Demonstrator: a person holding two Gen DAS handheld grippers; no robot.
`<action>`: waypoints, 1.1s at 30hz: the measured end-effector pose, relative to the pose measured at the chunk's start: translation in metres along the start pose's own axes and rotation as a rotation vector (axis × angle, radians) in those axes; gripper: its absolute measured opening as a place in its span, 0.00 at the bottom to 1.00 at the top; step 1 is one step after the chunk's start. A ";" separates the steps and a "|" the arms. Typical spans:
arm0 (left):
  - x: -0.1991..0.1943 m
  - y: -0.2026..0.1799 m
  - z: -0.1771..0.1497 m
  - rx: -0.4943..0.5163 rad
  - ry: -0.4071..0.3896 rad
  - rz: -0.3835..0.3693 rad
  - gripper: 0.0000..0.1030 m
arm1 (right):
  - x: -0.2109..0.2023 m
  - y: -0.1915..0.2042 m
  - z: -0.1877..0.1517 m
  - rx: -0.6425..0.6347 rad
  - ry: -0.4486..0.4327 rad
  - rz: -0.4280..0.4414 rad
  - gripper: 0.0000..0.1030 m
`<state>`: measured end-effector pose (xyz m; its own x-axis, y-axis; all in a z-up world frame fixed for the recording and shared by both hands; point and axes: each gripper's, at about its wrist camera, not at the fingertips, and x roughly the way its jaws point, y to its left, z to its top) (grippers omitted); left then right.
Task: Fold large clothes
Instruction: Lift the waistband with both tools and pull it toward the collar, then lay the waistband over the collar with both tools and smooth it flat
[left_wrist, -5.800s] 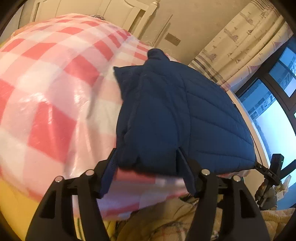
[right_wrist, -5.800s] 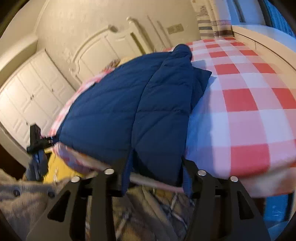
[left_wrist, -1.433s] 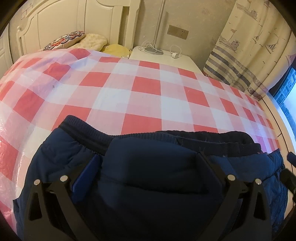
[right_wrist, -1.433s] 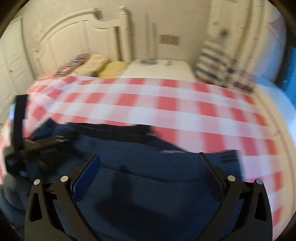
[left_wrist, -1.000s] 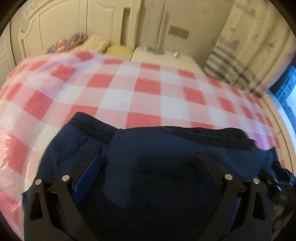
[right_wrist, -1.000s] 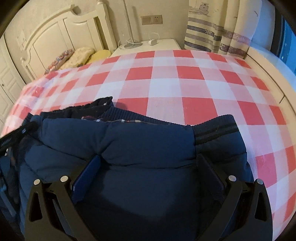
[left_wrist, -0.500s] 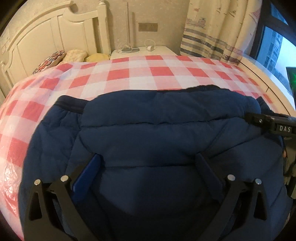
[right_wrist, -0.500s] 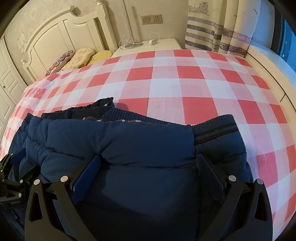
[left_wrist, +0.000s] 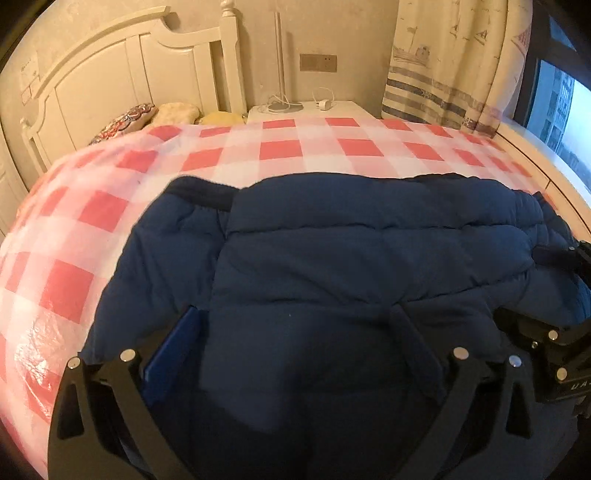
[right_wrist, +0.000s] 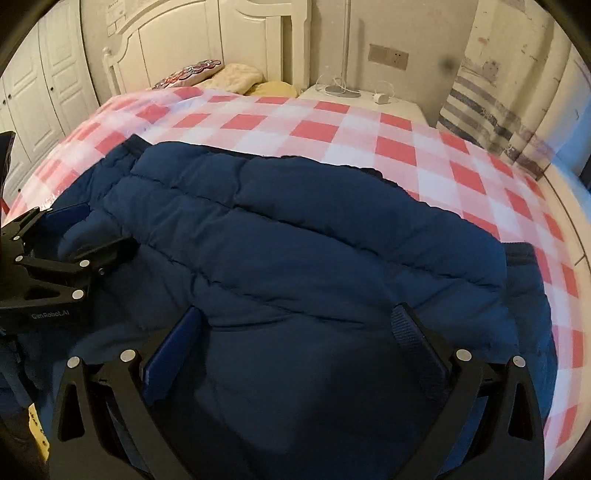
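A: One navy puffer jacket (left_wrist: 332, 266) lay folded on the checked bed (left_wrist: 295, 151), between two claws.

B: Left claw (left_wrist: 291, 317) and right claw (right_wrist: 295, 314) both stood apart over it; earlier each clamped its hem.

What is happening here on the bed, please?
A person with a handheld gripper in each hand is folding a navy padded jacket on a bed with a red-and-white checked cover. The jacket lies doubled over, its upper layer reaching towards the headboard. The left gripper and the right gripper are both open over the near part of the jacket, side by side.
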<state>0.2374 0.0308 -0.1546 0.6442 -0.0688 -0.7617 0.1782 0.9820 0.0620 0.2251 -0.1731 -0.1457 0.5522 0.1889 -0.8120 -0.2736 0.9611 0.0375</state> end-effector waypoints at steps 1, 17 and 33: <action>0.002 -0.001 0.000 0.007 0.005 0.005 0.98 | 0.001 -0.001 0.000 0.008 0.002 0.010 0.96; -0.021 0.080 -0.018 -0.179 -0.008 -0.009 0.98 | -0.043 -0.100 -0.049 0.230 -0.052 0.024 0.95; -0.070 0.036 -0.025 -0.176 -0.113 -0.047 0.98 | -0.083 -0.054 -0.052 0.147 -0.177 0.067 0.95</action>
<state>0.1806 0.0757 -0.1154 0.7194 -0.1244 -0.6834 0.0836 0.9922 -0.0926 0.1529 -0.2513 -0.1112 0.6696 0.2733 -0.6906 -0.2042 0.9617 0.1826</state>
